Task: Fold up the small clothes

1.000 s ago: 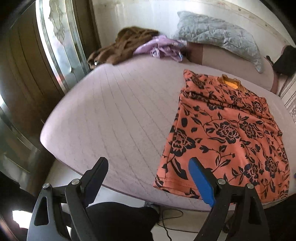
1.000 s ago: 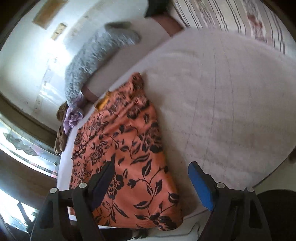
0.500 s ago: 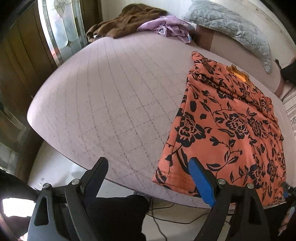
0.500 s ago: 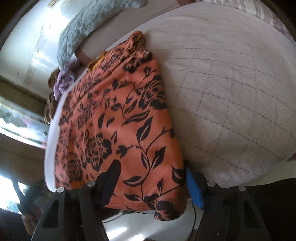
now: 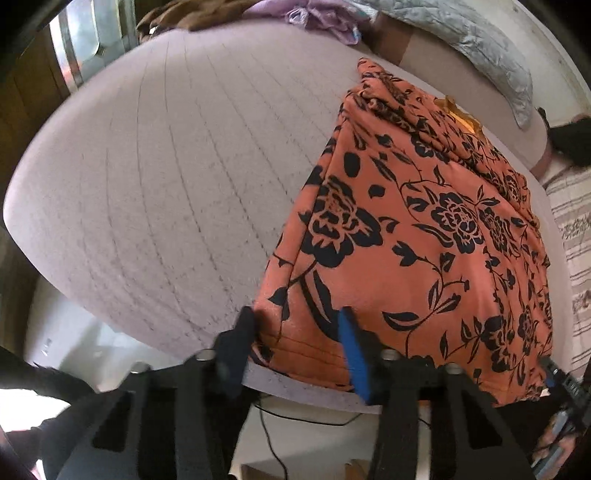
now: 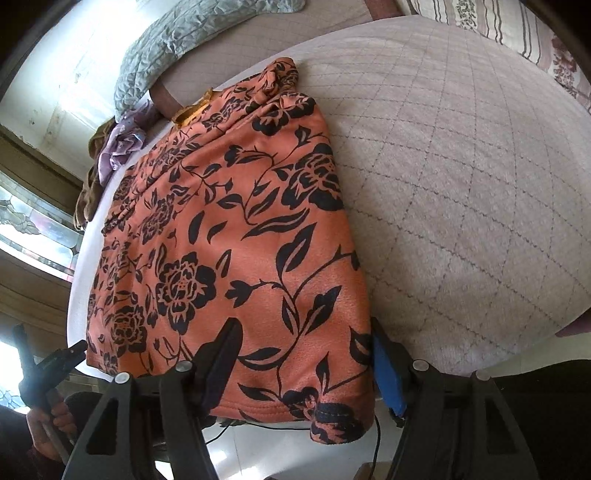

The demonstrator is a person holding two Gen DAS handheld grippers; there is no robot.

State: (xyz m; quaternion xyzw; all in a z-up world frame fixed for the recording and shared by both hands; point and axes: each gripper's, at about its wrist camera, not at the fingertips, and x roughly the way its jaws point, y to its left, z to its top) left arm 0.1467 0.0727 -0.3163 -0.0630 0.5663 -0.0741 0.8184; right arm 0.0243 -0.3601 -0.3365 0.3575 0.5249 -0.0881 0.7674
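Observation:
An orange garment with black flowers (image 5: 424,240) (image 6: 229,229) lies flat on the pale quilted bed (image 5: 166,166) (image 6: 461,166), its hem at the near edge. My left gripper (image 5: 294,314) points down at the hem's left corner. Its jaws are closing with that corner between them, and the cloth is not pinched. My right gripper (image 6: 303,325) straddles the hem's right corner, its jaws apart around a wide span of cloth. In the right wrist view the left gripper (image 6: 55,358) shows at the far left, held by a hand.
A grey quilted pillow (image 5: 480,40) (image 6: 177,37) lies at the bed's far end, with purple clothes (image 5: 317,18) and brown clothes (image 5: 184,14) piled beside it. A striped blanket (image 5: 576,229) lies to the right. A cable (image 5: 295,417) runs on the floor below the edge.
Both grippers dropped towards the garment's near hem and tilted further down. The left jaws narrowed around the left corner. The right jaws narrowed a little around the right corner.

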